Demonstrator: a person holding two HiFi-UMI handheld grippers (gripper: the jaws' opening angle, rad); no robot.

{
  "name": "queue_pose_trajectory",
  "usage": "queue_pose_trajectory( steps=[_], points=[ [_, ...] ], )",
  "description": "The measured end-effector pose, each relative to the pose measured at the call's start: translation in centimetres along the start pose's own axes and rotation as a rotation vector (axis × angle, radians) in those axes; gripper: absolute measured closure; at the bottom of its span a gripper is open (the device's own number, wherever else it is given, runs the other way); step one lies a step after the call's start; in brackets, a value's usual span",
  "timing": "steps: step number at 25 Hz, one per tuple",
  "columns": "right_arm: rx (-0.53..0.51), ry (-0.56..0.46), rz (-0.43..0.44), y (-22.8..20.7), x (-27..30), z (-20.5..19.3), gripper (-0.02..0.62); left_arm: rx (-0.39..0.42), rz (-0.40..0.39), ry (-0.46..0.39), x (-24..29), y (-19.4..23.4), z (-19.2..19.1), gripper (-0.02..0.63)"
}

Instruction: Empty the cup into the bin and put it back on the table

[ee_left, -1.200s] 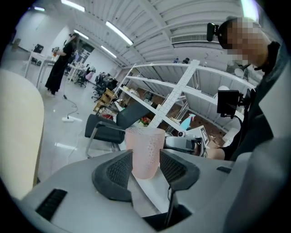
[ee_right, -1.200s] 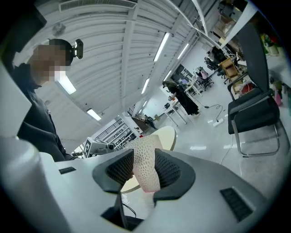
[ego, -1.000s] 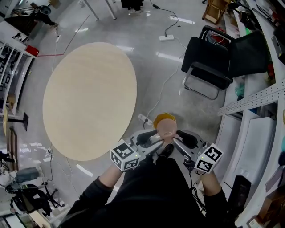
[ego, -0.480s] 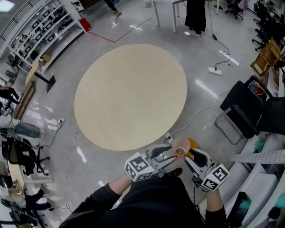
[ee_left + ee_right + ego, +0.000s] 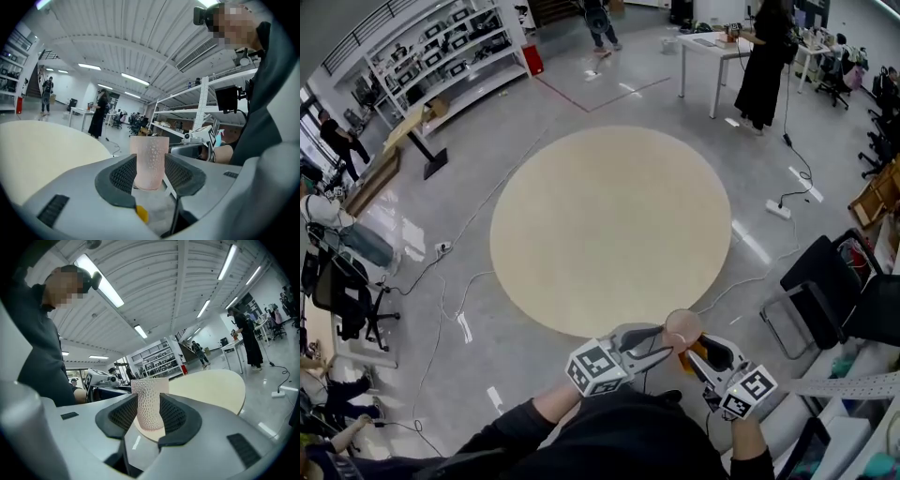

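A pale pink, dimpled cup (image 5: 682, 327) stands upright in the air, just off the near edge of the round beige table (image 5: 609, 225). My left gripper (image 5: 664, 337) is shut on it from the left and my right gripper (image 5: 694, 347) from the right. In the left gripper view the cup (image 5: 150, 159) sits pressed between the dark pads of the gripper (image 5: 150, 172), with the table (image 5: 37, 145) to the left. The right gripper view shows the cup (image 5: 150, 401) clamped in the gripper (image 5: 150, 417), the table (image 5: 211, 383) beyond. An orange thing (image 5: 697, 357) shows below, mostly hidden.
A black chair (image 5: 834, 300) stands to the right of the table. Cables and a power strip (image 5: 778, 208) lie on the floor. People stand by a white desk (image 5: 712, 42) at the back, shelves (image 5: 441, 56) at the far left, an office chair (image 5: 337, 291) left.
The view has swung from the floor and the orange thing beside the table round to face the table. Both grippers have carried the cup along, still clamped between them.
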State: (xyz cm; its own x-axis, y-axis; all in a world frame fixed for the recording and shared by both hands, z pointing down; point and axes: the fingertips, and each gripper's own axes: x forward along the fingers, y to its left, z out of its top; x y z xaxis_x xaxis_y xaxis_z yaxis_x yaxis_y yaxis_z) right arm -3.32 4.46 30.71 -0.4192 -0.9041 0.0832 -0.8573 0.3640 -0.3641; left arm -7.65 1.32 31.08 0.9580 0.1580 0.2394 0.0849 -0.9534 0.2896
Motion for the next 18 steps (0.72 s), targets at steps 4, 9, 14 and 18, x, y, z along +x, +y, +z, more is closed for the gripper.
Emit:
queue_pose_trajectory(
  steps=[4, 9, 14, 18],
  points=[
    [-0.015, 0.024, 0.011, 0.0, 2.2, -0.1, 0.442, 0.024, 0.019, -0.002, -1.2, 1.8, 0.1, 0.405],
    [-0.037, 0.053, 0.028, -0.5, 5.5, -0.1, 0.442, 0.036, 0.047, -0.015, -2.5, 4.7, 0.4, 0.405],
    [-0.073, 0.099, 0.064, -1.1, 9.9, -0.1, 0.442, 0.046, 0.094, -0.035, -4.3, 8.5, 0.7, 0.405],
    [-0.112, 0.148, 0.097, -1.1, 14.3, -0.7, 0.442, 0.052, 0.138, -0.041, -6.7, 12.0, 0.3, 0.405]
  ],
)
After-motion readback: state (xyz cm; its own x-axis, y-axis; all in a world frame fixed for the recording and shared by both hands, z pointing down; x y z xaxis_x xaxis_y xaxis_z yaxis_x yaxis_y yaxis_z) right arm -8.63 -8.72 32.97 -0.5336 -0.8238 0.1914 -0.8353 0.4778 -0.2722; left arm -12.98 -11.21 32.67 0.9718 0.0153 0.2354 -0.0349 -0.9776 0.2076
